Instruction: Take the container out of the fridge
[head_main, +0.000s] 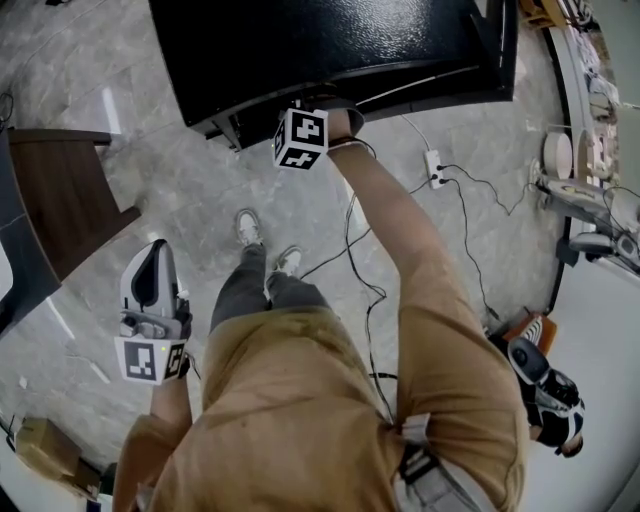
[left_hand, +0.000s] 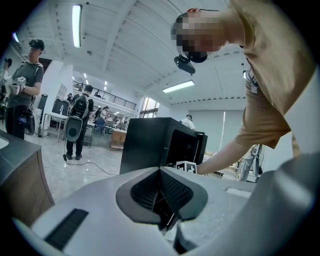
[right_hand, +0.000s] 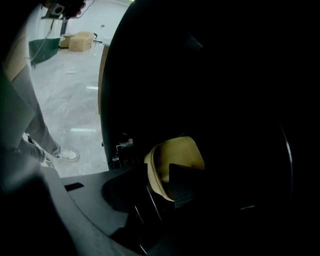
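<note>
1. One pale yellow container (right_hand: 175, 152) sits deep in the dark inside of the one black fridge (head_main: 330, 40).
2. The right gripper (right_hand: 154, 175) is inside the fridge with its jaws apart. The container is between them, and the right jaw covers part of its lower edge.
3. The left gripper (left_hand: 160, 175) hangs at the person's side, jaws together with nothing in them.
4. Black cables (head_main: 468, 240) trail over the floor, with one white power strip (head_main: 435, 168). One brown table (head_main: 60, 200) stands off to the left.

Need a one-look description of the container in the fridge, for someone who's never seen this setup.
Start at the big black fridge, into which the right gripper reaches. In its dark interior, the container lies just ahead of the open jaws. It is the only pale yellow, rounded thing there; all around it is black.
</note>
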